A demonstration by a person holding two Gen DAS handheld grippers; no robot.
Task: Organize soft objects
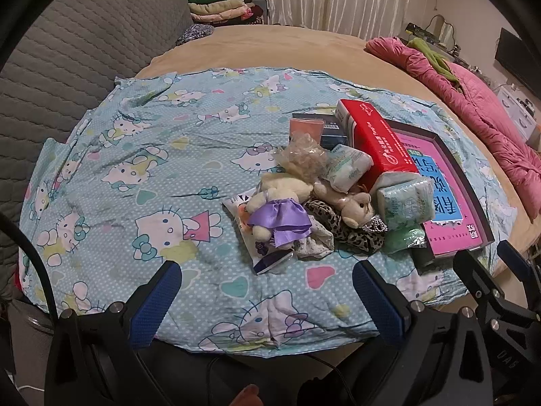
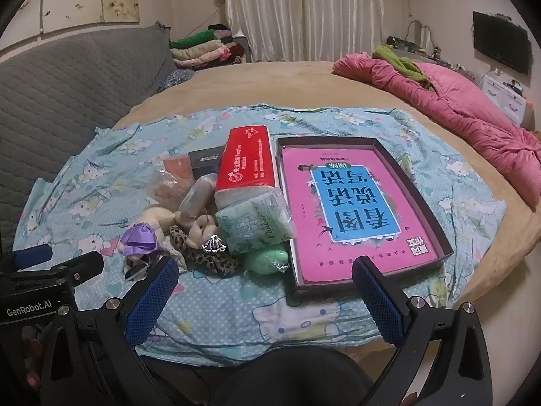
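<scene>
Left wrist: left gripper [image 1: 263, 291] wide open, empty, same for the right gripper [image 2: 265, 287]. Plush [image 1: 270, 206] looks light, squishy; I'd pinch its belly.

The right gripper [image 2: 265, 296] hangs wide open over the patterned sheet [image 2: 216, 308]; beyond its right finger sits the dark tray [image 2: 419, 203], beyond its left finger the toy pile [image 2: 189, 233].
</scene>
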